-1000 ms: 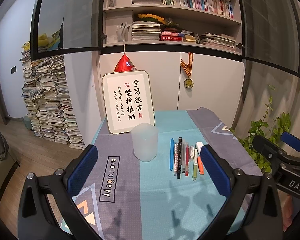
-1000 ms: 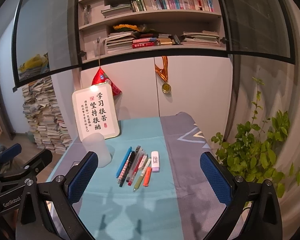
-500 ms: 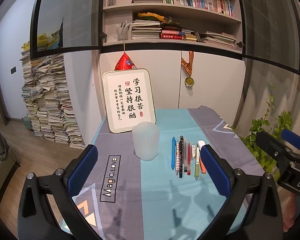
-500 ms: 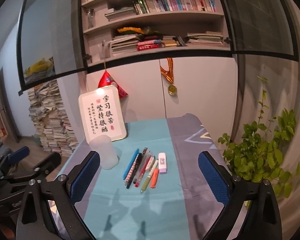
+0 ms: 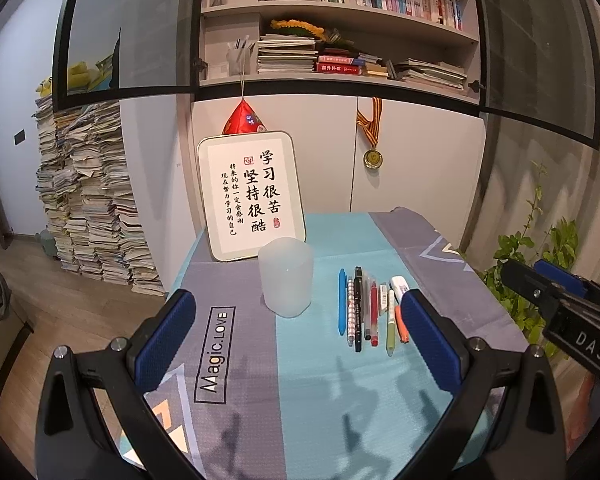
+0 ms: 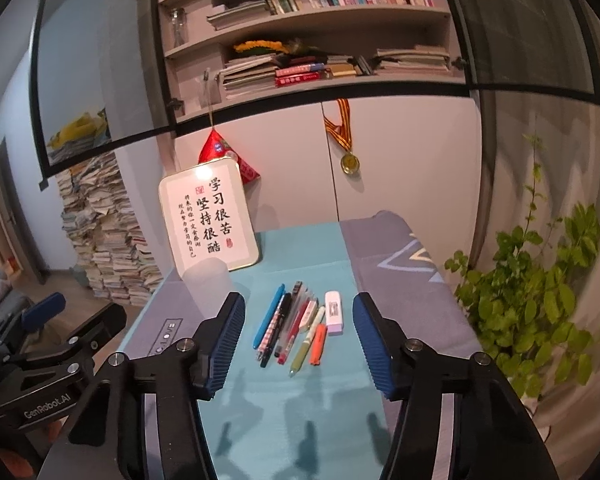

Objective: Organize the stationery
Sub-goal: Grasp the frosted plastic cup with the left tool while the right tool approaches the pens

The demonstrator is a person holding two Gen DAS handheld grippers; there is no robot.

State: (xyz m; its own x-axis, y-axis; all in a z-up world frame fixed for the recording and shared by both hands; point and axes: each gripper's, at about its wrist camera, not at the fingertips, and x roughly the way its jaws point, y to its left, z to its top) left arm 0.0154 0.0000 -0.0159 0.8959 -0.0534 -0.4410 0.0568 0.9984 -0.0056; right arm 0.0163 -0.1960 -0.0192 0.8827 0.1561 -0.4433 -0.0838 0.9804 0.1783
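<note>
A frosted translucent cup (image 5: pixel 286 277) stands upright on the teal and grey tablecloth (image 5: pixel 308 368). To its right lies a row of several pens (image 5: pixel 364 307) with a white eraser (image 5: pixel 399 282) at the far end. In the right wrist view the pens (image 6: pixel 290 322) and eraser (image 6: pixel 334 312) lie just ahead between the fingers, the cup (image 6: pixel 205 284) to the left. My left gripper (image 5: pixel 298 338) is open wide and empty above the near table. My right gripper (image 6: pixel 299 334) is open, narrower than before, and empty.
A framed calligraphy board (image 5: pixel 252 196) leans against the cabinet behind the cup. A medal (image 5: pixel 373 158) and a red pouch (image 5: pixel 242 118) hang there. A green plant (image 6: pixel 540 300) stands right of the table. Paper stacks (image 5: pixel 88 200) stand on the floor at left.
The right gripper's fingers have closed in from wide open to a narrower gap, and it has moved forward toward the pens. The left gripper has barely moved.
</note>
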